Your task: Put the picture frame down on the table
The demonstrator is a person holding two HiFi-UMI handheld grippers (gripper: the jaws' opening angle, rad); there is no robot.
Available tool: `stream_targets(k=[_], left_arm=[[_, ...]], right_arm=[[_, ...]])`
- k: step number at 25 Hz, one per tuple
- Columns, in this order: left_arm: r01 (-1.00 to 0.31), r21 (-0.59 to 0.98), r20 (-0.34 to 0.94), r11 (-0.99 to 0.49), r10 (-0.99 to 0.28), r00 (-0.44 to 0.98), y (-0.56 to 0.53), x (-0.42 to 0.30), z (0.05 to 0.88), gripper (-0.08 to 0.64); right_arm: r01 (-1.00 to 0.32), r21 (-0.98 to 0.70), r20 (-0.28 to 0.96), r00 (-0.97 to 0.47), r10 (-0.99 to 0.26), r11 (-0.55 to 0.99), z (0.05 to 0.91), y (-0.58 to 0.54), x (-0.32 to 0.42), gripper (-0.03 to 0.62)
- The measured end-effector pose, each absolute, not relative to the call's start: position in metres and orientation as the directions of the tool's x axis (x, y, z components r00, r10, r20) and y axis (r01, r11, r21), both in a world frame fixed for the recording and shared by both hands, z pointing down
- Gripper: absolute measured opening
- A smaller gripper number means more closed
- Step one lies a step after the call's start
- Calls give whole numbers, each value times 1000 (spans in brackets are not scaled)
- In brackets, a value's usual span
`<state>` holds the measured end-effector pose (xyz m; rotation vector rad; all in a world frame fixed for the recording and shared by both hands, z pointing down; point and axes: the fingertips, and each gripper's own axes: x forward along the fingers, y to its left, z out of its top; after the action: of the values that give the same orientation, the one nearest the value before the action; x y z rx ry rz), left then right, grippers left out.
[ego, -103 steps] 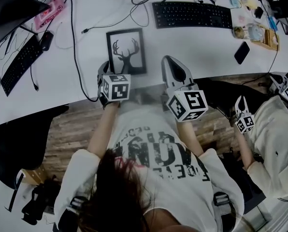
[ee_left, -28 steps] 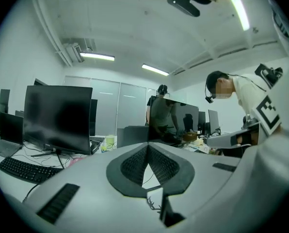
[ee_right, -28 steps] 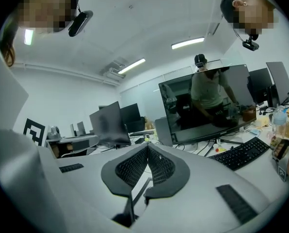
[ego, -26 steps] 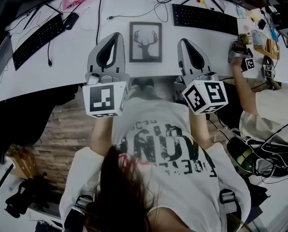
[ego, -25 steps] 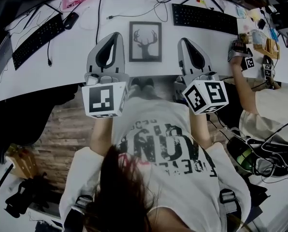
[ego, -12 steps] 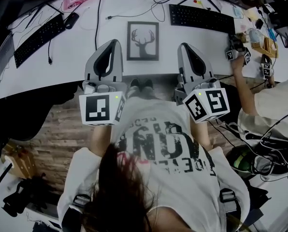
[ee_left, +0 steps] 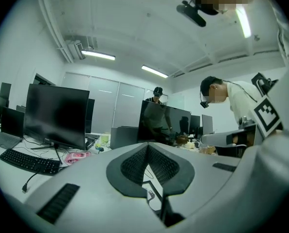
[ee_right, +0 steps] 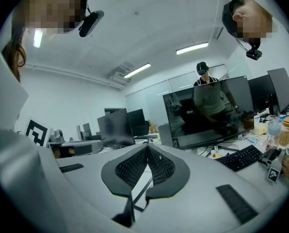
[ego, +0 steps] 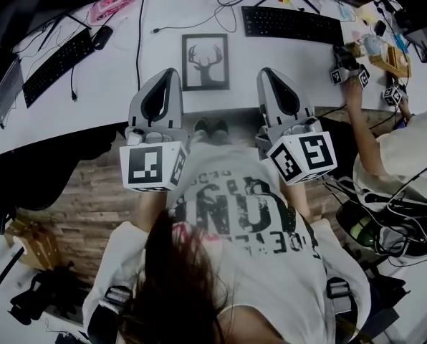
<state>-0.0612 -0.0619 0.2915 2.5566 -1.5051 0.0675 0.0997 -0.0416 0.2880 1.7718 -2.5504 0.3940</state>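
Jaws of the left gripper [ee_left: 147, 147] are fully closed: the pads meet at the tips and nothing is held between them. Jaws of the right gripper [ee_right: 148, 147] are in the same condition, closed and empty.

In the head view both grippers point toward the far side of the table [ego: 113, 84], side by side, with their tips over its near edge.

The picture frame [ego: 205, 61] lies flat on the white table, face up. It has a black border and a white sheet printed with a deer head and antlers. It sits near the near edge, between the two gripper tips and just beyond them. Neither gripper touches it.

Other items on the table:
- a black keyboard [ego: 292, 24], far and right of the picture frame;
- a second keyboard [ego: 56, 63] at the left, set at an angle;
- a black cable [ego: 138, 27] running from the far edge toward the left gripper;
- a pink object [ego: 112, 1] at the far left.

A second person [ego: 396, 149] stands at the right end of the table with an arm stretched over it.
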Motion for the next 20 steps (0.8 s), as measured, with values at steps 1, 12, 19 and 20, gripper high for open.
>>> stream_targets(k=[1, 12, 19, 20], left_arm=[[-869, 128, 129, -477, -861, 492, -61, -58, 292, 2], [-861, 148, 152, -487, -849, 506, -62, -41, 299, 2], [-850, 148, 156, -505, -837, 525, -68, -33, 301, 2], [-846, 147, 157, -512, -833, 531, -69, -31, 301, 2]], right_arm=[[-923, -200, 153, -361, -920, 328, 288, -41, 100, 0], [-912, -248, 155, -370, -916, 326, 293, -43, 110, 0], [-906, -262, 162, -382, -910, 334, 298, -47, 108, 0], [-904, -263, 163, -385, -909, 336, 299, -48, 107, 1]])
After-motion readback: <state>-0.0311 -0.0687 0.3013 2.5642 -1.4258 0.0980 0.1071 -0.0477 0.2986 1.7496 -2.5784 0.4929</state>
